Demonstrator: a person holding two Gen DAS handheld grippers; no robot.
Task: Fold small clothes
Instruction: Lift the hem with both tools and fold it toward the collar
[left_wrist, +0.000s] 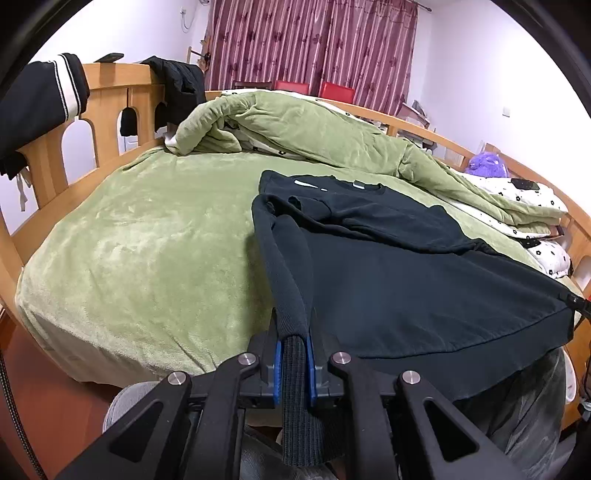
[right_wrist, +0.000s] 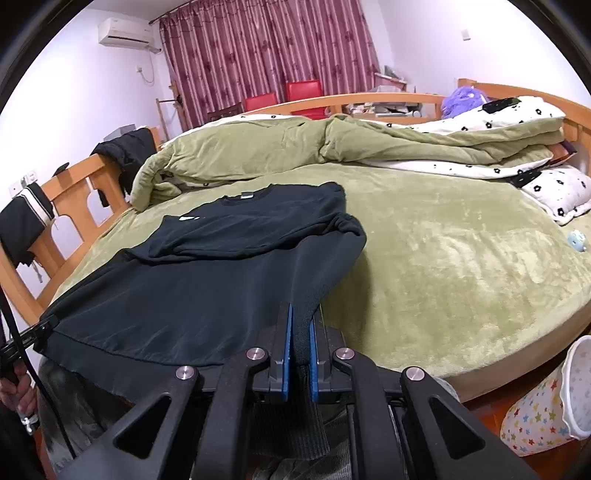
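Already the sleeves lie folded across the black sweatshirt (left_wrist: 388, 266) mid-frame on the bed (left_wrist: 147, 240); left gripper (left_wrist: 294, 354) and right gripper (right_wrist: 301, 354) each pinch a hem corner, closed tight; the lengthwise fold remains.

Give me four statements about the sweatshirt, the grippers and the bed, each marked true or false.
1. The left gripper is shut on the black sweatshirt's ribbed hem. True.
2. The right gripper is open and empty. False: it is shut on the hem too.
3. The sweatshirt lies on a green blanket. True.
4. The sweatshirt's sleeves are spread out flat to both sides. False: they are folded across the chest.
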